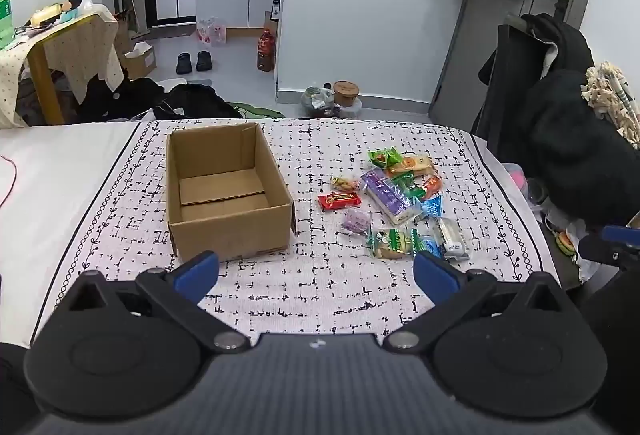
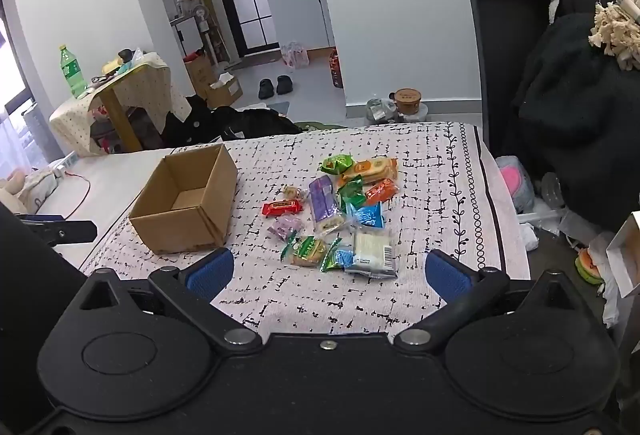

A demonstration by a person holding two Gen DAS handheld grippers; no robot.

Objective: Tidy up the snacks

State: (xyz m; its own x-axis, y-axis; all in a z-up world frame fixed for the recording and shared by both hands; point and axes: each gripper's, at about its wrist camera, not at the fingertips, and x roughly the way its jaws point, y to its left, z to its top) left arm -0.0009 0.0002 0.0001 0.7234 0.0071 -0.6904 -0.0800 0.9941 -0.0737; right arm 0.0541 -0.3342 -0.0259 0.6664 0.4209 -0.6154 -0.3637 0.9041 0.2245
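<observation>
An open, empty cardboard box stands on the patterned cloth; it also shows in the right wrist view. To its right lies a loose pile of wrapped snacks, also seen in the right wrist view: a red bar, a purple pack, green, orange, blue and white packets. My left gripper is open and empty, hovering near the cloth's front, in front of the box and pile. My right gripper is open and empty, just in front of the nearest white packet.
The cloth covers a bed whose far edge drops to the floor. Black bags and a draped side table stand beyond on the left. A chair piled with dark coats stands at the right, with clutter on the floor.
</observation>
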